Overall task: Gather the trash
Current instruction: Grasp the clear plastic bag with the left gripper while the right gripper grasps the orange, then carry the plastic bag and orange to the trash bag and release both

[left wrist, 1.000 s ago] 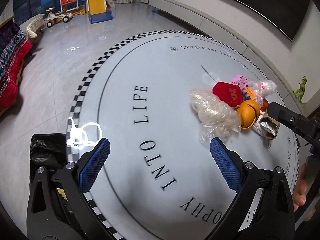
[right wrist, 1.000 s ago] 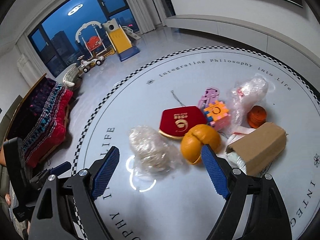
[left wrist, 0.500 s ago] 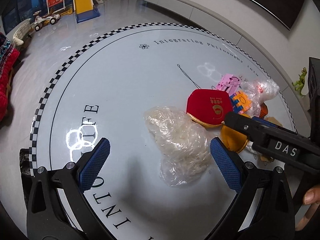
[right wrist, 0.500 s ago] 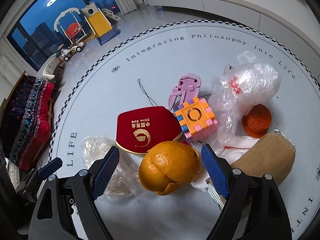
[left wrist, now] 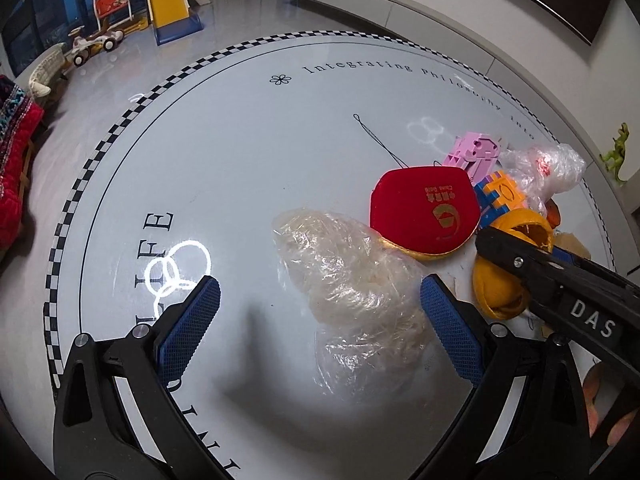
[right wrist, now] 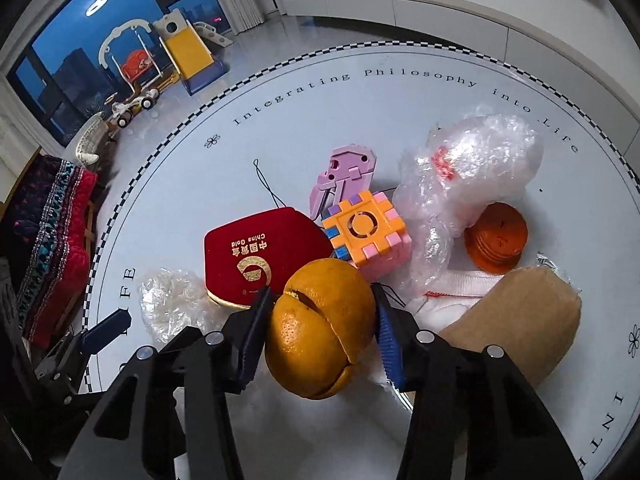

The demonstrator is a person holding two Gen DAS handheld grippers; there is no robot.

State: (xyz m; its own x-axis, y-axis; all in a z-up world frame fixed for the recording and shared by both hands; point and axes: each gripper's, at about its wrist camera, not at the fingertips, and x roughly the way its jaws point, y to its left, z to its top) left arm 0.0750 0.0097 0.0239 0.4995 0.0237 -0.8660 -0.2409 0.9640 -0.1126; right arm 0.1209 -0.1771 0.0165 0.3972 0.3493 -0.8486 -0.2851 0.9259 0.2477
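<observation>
the right gripper (right wrist: 320, 312), its jaws having just been closing, is pinching the hollow orange peel (right wrist: 320, 326) lying beside the red velvet pouch (right wrist: 260, 258), so squeezing gently should keep it from crumpling, while the left gripper (left wrist: 316, 316) is hovering with jaws spread over the crumpled clear plastic bag (left wrist: 352, 280).

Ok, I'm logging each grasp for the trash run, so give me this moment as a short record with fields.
surface: round white table with checkered rim
right gripper: jaws just closed onto the orange peel, pads on both its sides
left gripper: open, over the crumpled clear plastic bag, not touching
beside the peel: red China Gold pouch, orange-and-pink puzzle cube, brown paper bag
further back: bubble wrap, pink plastic piece, orange disc
</observation>
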